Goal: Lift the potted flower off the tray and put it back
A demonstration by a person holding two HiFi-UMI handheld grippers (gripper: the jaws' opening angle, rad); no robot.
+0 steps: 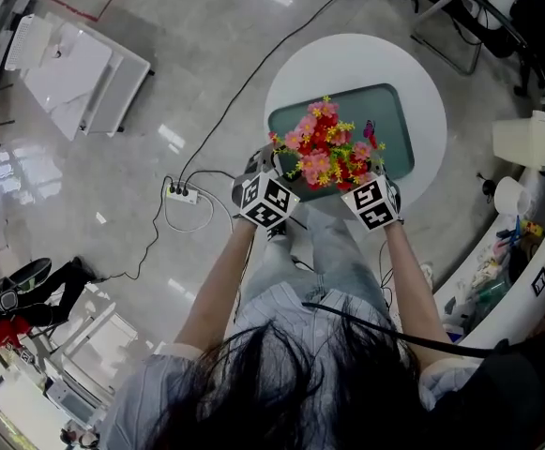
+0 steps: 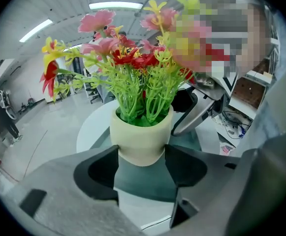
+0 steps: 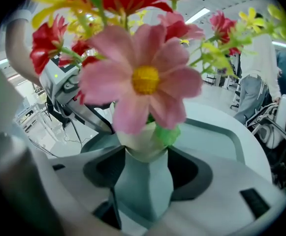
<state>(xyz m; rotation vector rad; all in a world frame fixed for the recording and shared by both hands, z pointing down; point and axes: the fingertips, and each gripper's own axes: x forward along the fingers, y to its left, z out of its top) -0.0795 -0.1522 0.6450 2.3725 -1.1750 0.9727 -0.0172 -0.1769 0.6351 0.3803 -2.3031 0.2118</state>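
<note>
Tray [image 1: 396, 111] on round white table [image 1: 347, 56]; left hand-held gripper [image 2: 142, 154] and right hand-held gripper [image 3: 143, 157] clamp potted flower [image 1: 328, 153].

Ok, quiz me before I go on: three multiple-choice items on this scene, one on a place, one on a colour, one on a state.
1. Where does the tray stand?
A) on the floor
B) on the round white table
C) on a chair

2. What colour is the flower pot?
A) cream
B) black
C) blue

3. How is the left hand-held gripper?
A) open and empty
B) shut on the flower pot
C) shut on a cable

Answers:
1 B: the head view shows the teal tray lying on the white round top.
2 A: both gripper views show a cream pot under the flowers.
3 B: in the left gripper view its jaws press against the pot's sides.
</note>
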